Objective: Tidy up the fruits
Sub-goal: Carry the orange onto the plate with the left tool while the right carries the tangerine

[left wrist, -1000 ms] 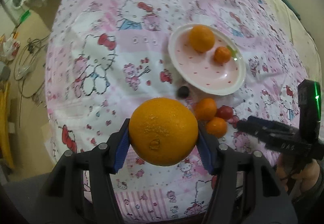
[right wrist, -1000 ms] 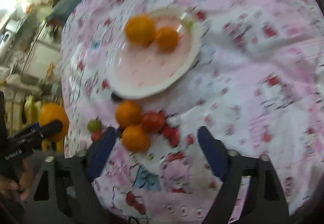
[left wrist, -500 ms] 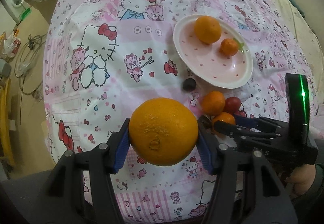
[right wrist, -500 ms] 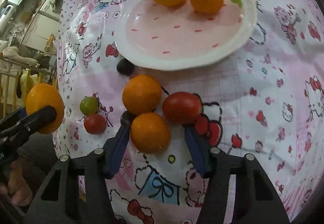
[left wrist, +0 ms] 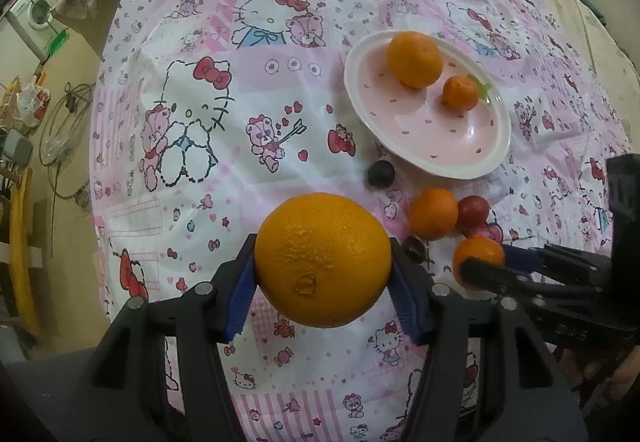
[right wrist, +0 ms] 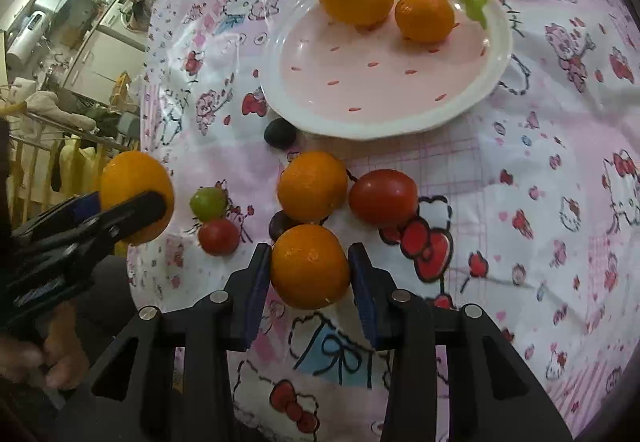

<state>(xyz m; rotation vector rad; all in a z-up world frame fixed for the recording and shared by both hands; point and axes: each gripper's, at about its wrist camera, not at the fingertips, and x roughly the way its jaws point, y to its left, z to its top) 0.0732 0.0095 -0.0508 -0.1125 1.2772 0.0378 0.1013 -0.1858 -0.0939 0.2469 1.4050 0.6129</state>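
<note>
My right gripper has closed its blue pads onto the small mandarin that half a second ago merely sat between them with a gap on both sides; both pads now touch its skin, so I judge the grasp made and the lift toward the plate next. My left gripper is unchanged: fingers spread wide around the large orange, clamped at its widest part and held clear of the tablecloth. The plate is glossy pink ceramic with a white rim and already carries one orange and one mandarin at its far side. The orange has coarse, pitted peel; the mandarin is smoother and slightly flattened. Another mandarin and a smooth red tomato lie just beyond, close enough to be nudged. The cloth is thin and wrinkled.
</note>
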